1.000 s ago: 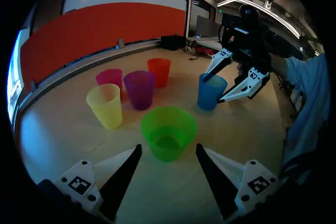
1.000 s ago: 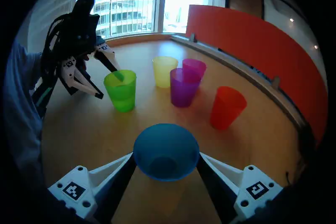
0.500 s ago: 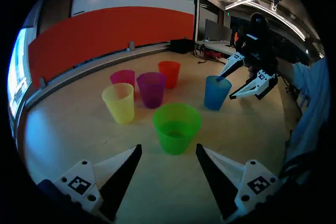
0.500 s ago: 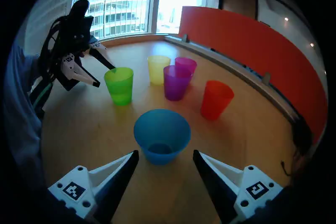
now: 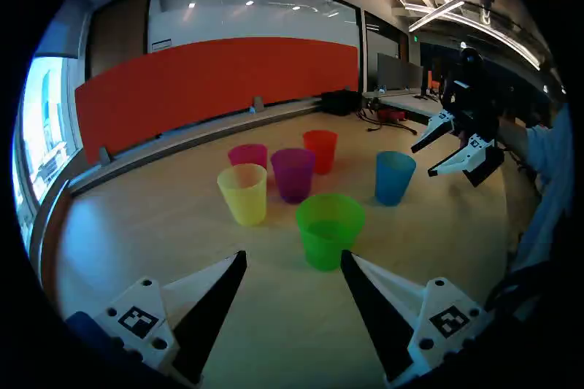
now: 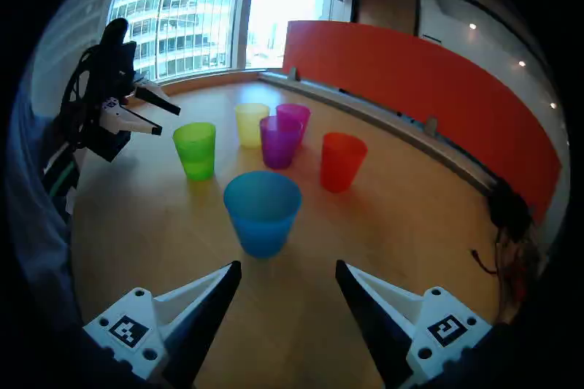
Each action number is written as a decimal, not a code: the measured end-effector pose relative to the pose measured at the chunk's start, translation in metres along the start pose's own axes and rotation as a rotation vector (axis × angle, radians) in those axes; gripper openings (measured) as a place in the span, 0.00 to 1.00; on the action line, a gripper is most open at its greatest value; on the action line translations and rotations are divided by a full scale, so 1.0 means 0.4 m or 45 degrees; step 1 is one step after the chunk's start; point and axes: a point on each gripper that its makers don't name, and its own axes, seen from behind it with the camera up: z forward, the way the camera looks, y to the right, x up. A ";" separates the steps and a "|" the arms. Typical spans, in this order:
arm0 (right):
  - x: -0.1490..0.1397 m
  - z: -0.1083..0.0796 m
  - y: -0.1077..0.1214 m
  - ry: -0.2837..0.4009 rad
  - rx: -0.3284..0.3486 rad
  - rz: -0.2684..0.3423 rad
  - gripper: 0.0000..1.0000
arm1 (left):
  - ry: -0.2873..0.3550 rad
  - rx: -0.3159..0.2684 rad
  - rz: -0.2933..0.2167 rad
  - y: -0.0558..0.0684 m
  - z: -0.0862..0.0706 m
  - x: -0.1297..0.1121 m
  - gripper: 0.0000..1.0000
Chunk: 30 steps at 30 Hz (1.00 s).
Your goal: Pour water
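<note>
Left gripper [image 5: 292, 254] and right gripper [image 6: 287, 263] released, gripping nothing. Green cup [image 5: 330, 230] lower centre, blue cup [image 5: 394, 177] right of it. Wooden surface [image 5: 146, 243]; orange wall [image 5: 219, 82] behind.

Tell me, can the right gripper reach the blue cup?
Probably yes. The blue cup stands upright straight ahead of the right gripper. Its fingers are open, and just bare wooden surface lies between.

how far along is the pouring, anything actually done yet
Done: unclear; the green cup and blue cup stand upright, and I cannot tell if either holds water. In hand: nothing; left gripper and right gripper are open, clear of the cups. Left: likely gripping one cup and pouring into another.
</note>
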 end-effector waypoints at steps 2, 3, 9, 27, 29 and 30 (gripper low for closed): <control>-0.001 -0.011 0.010 0.017 -0.025 0.027 1.00 | 0.016 0.019 -0.011 -0.007 -0.009 0.005 0.96; 0.000 -0.016 0.014 0.026 -0.037 0.040 1.00 | 0.024 0.030 -0.016 -0.011 -0.013 0.007 0.96; 0.019 -0.049 0.040 0.104 -0.117 0.116 1.00 | 0.091 0.120 -0.039 -0.045 -0.039 0.031 0.96; 0.118 -0.124 0.155 0.367 -0.504 0.249 1.00 | 0.319 0.297 -0.123 -0.106 -0.099 0.112 0.96; 0.127 -0.129 0.159 0.394 -0.536 0.259 1.00 | 0.342 0.313 -0.138 -0.111 -0.105 0.122 0.95; 0.132 -0.131 0.161 0.407 -0.549 0.267 1.00 | 0.353 0.320 -0.146 -0.113 -0.107 0.126 0.96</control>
